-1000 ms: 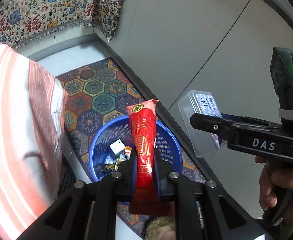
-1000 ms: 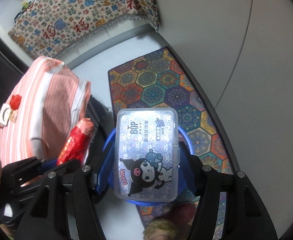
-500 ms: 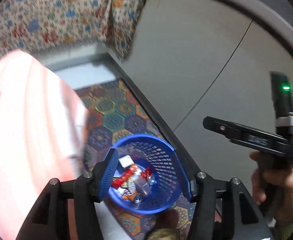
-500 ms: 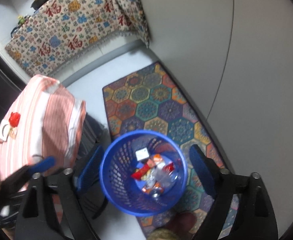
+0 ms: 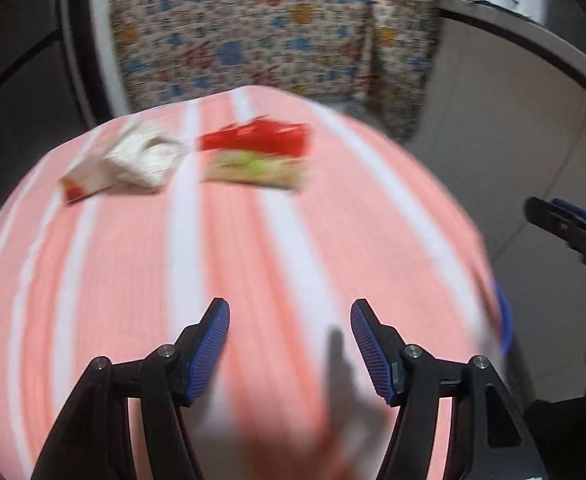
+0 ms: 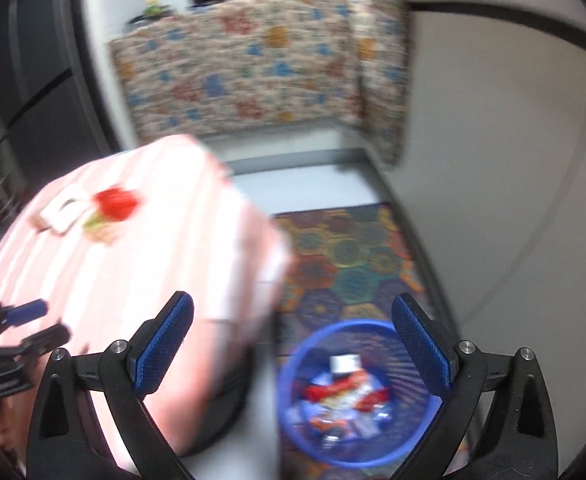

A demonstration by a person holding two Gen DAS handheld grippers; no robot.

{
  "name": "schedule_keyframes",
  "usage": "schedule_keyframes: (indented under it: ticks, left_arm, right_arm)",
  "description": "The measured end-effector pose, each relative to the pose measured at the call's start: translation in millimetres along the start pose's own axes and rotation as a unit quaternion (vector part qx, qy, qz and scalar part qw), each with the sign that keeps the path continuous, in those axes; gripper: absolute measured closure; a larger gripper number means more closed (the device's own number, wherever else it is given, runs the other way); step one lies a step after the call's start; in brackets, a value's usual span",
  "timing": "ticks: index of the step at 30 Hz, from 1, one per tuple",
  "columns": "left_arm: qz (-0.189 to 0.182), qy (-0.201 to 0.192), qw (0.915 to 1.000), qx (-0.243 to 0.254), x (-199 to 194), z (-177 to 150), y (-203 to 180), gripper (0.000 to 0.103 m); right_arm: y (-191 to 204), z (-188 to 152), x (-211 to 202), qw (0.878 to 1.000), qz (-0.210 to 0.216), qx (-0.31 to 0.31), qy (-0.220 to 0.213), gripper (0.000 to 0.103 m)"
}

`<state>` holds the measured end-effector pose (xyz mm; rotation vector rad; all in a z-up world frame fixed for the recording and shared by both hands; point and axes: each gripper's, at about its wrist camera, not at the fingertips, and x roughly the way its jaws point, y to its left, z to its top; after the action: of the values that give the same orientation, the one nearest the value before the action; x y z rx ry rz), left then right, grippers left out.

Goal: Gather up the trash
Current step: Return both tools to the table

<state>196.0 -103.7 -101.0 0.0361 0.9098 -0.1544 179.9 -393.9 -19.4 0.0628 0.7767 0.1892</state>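
Observation:
Trash lies at the far side of the table's pink-striped cloth (image 5: pixel 253 260): a red wrapper (image 5: pixel 253 140), a green-and-beige wrapper (image 5: pixel 253 168), a crumpled white packet (image 5: pixel 141 156) and a small white-and-red carton (image 5: pixel 81 186), all blurred. My left gripper (image 5: pixel 289 312) hangs over the cloth's near part, its jaws opening with nothing between them. My right gripper (image 6: pixel 292 304) hovers beside the table above the floor, jaws opening wide and empty. The blue mesh basket (image 6: pixel 333 326) below it holds several wrappers. The red wrapper (image 6: pixel 115 202) also shows in the right wrist view.
A hexagon-patterned rug (image 6: pixel 353 252) lies under the basket beside a grey wall. A cloth-covered counter (image 6: pixel 253 72) with pots stands behind the table. Each gripper shows in the other's view: the right gripper (image 5: pixel 565 224), the left gripper (image 6: pixel 13 328).
The left gripper let go of a red cone wrapper and the right a clear plastic box over the basket. Both opened and swung up and left toward the table.

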Motion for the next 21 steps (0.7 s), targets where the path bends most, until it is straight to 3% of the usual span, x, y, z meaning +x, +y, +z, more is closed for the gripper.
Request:
schedule_keyframes:
  ticks: [4,10,14,21]
  left_arm:
    - [0.038,0.002,0.9991,-0.020,1.9,-8.3,62.2,0.039]
    - [0.041,0.000,0.9989,-0.020,12.1,-8.5,113.5,0.037]
    - [0.031,0.000,0.9993,-0.023,15.1,-4.7,127.9,0.033]
    - [0.024,0.005,0.9997,-0.005,21.6,0.0,124.5,0.021]
  right_arm:
    - [74.1,-13.9,22.0,0.998,0.054,-0.028,0.031,0.002]
    - [153.6,-20.8,69.2,0.990,0.044,-0.110,0.074,0.002]
    - [172.3,-20.3,96.1,0.990,0.029,-0.110,0.085,0.001]
    - [172.9,-21.0,97.7,0.989,0.028,-0.112,0.088,0.001]
